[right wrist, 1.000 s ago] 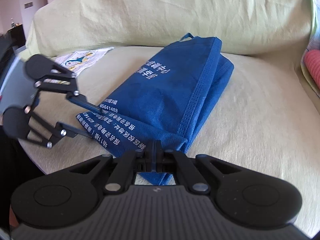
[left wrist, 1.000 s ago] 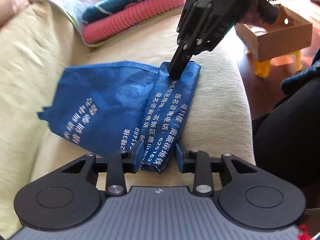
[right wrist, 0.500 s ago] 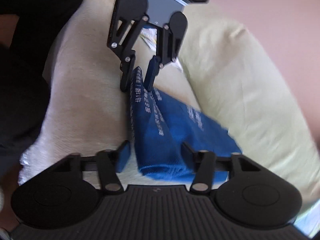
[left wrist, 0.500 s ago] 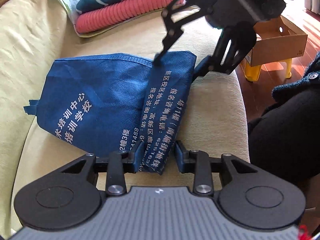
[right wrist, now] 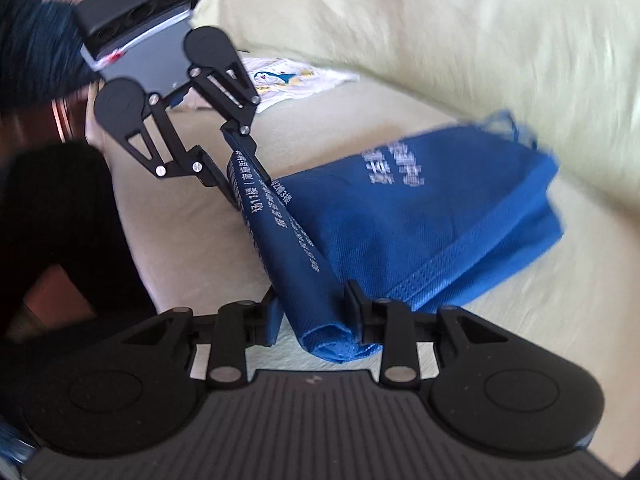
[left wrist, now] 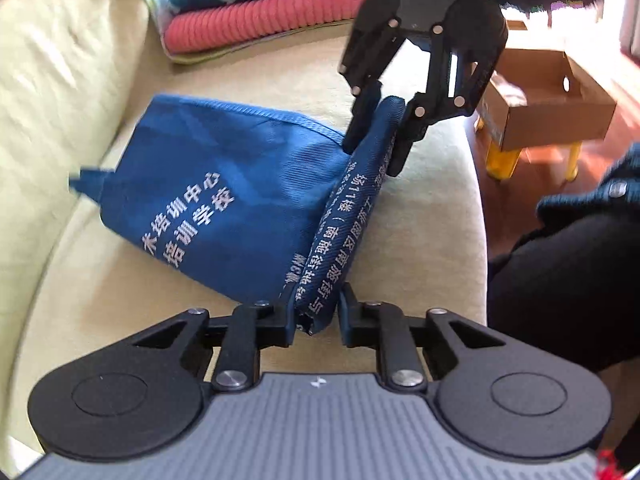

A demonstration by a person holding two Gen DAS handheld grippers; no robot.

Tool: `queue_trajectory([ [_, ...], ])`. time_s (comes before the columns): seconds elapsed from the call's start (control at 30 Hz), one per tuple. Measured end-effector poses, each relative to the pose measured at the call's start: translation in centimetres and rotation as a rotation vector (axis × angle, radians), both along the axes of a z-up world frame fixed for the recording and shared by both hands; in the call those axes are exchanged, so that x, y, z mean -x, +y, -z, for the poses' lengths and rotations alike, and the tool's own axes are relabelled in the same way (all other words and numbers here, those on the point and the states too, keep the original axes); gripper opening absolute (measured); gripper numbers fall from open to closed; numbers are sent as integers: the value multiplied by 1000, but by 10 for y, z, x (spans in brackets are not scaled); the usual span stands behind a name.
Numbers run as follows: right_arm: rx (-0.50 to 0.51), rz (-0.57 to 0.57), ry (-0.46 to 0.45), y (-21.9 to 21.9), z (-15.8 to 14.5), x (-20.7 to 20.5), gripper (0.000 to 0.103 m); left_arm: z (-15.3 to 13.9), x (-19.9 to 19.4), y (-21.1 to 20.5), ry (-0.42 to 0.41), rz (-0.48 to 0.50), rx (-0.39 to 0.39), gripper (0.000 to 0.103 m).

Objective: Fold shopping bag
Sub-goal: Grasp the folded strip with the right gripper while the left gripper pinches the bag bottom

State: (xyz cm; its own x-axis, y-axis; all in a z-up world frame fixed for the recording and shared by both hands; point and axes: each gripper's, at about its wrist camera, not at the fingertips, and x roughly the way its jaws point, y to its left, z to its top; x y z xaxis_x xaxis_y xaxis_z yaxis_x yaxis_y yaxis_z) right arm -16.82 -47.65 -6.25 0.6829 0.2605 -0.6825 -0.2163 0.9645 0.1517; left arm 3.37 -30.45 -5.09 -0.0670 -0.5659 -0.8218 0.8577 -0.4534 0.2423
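A blue shopping bag (left wrist: 224,200) with white print lies on a pale yellow-green sofa seat (left wrist: 432,220). One long side is folded into a narrow strip that stands up off the seat. My left gripper (left wrist: 318,314) has the near end of that strip between its pads, and its jaws are closing on it. My right gripper (left wrist: 376,148) faces it from the far end. In the right wrist view the bag (right wrist: 420,220) spreads to the right. There the right gripper (right wrist: 314,312) is closing with the strip's end pinched between its pads, and the left gripper (right wrist: 248,188) grips the other end.
Folded pink and teal knitwear (left wrist: 272,12) is stacked at the back of the seat. A cardboard box (left wrist: 548,96) stands on a yellow stool beyond the sofa's edge. A cartoon-printed cloth (right wrist: 292,80) lies near the backrest. The person's dark clothing (left wrist: 560,272) is at the seat's front edge.
The right gripper let go of the bag's corner, swung round to face the left one and took the strip's far end. The left jaws narrowed. The strip has risen on edge.
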Motion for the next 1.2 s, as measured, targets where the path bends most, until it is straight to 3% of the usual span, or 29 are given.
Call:
queue_trajectory([
  [0.2,-403,142,138,-57,17,-14,28,-10,-18,-19,55,-98,-29,34],
  [0.37,-656,259,217,-87,37,-12,23,-18,-23,-15,50,-188,37,36],
  [0.5,-842,362,270,-104,56,-4,21,-30,-19,-6,-28,-208,121,25],
  [0.6,-936,428,300,-112,68,-1,18,-50,-17,3,9,-170,194,21],
  [0.8,-975,462,374,-117,70,-5,17,-33,-4,-16,-41,-108,169,21],
  [1.03,-888,396,490,-124,54,-28,16,-13,5,-37,-73,-101,171,24],
  [1.2,-855,365,536,-129,48,-40,15,-2,6,-45,-56,-146,119,23],
])
